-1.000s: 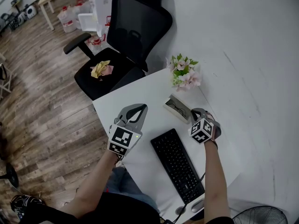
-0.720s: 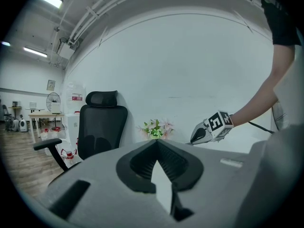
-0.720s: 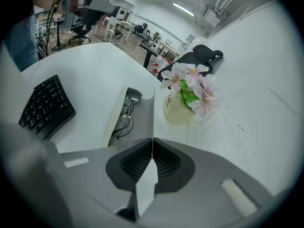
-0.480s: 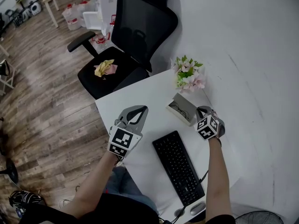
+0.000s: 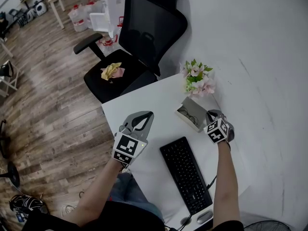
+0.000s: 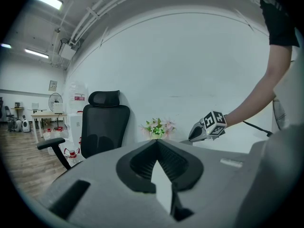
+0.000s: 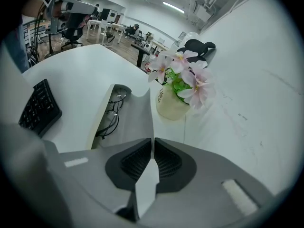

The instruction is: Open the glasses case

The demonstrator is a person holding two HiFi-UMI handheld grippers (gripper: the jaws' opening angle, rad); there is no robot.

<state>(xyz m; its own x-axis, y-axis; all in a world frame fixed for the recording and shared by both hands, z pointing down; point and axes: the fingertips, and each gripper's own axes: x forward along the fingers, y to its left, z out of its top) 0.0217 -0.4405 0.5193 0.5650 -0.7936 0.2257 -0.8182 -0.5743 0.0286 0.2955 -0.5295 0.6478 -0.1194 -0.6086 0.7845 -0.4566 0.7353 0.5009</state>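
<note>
Well, left of the keyboard (image 5: 186, 174) the left gripper (image 5: 144, 115) hovers closed and empty, beyond the keyboard's far end the case (image 5: 194, 107) lies open with glasses (image 7: 111, 114) inside, the right gripper (image 5: 211, 114), jaws just easing apart, pinches its raised lid (image 7: 134, 117), and farther off a flower pot (image 7: 170, 106) bears unreadable print.

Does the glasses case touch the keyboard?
Apart. The head view shows a strip of bare white table between the glasses case and the keyboard.
</note>
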